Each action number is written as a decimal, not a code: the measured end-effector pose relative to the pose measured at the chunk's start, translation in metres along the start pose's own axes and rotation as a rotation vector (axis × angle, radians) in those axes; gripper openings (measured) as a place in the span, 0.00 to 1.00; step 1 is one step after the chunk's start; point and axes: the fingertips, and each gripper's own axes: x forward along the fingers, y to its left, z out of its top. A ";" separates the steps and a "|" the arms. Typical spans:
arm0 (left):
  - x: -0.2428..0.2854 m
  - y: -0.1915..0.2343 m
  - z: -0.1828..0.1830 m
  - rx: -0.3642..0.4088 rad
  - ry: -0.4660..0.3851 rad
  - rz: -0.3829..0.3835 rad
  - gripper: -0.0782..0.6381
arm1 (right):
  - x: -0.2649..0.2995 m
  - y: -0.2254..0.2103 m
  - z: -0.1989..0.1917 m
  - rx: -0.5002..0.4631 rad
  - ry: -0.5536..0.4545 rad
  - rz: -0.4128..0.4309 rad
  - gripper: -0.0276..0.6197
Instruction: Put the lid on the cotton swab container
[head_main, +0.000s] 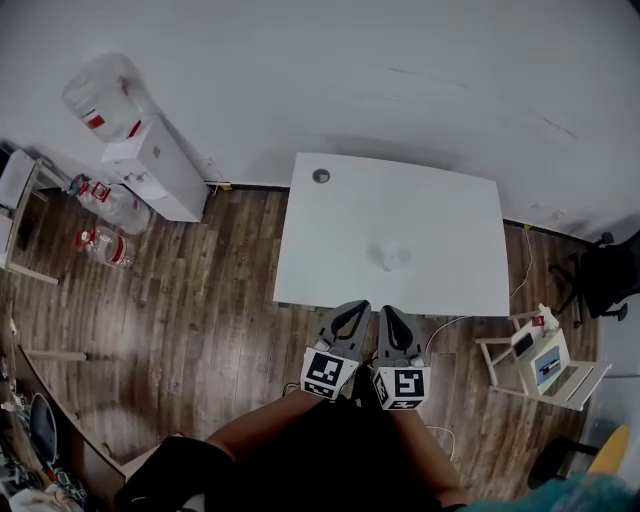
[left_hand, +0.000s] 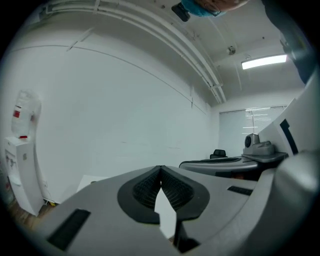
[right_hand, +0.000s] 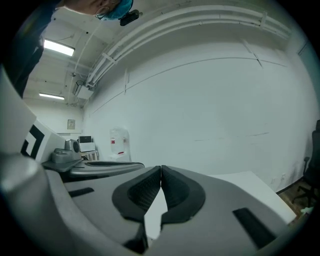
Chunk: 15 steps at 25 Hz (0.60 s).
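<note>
A white table (head_main: 400, 215) stands on a dark wood floor (head_main: 200, 310) against a pale wall. I hold my left tool (head_main: 351, 308) and right tool (head_main: 388, 312) side by side just short of the table's near edge. Each has its jaws pressed together on nothing. Ahead of them, near the table's middle and well apart from both, sits what looks like the cotton swab container (head_main: 391, 258). It is small and pale, and too faint for me to tell its contents. A small round grey thing (head_main: 320, 176) lies by the far left corner. Off to the left, a water dispenser (head_main: 155, 170) carries an upturned bottle (head_main: 105, 92).
</note>
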 end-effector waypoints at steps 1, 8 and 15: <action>-0.001 -0.002 0.003 0.004 -0.005 0.000 0.12 | -0.004 -0.002 0.003 0.001 -0.008 -0.005 0.09; 0.003 -0.019 0.012 0.037 -0.018 -0.005 0.13 | -0.017 -0.013 0.012 0.002 -0.040 -0.011 0.09; 0.015 -0.028 0.008 0.036 -0.014 -0.001 0.12 | -0.018 -0.024 0.012 0.001 -0.048 -0.007 0.09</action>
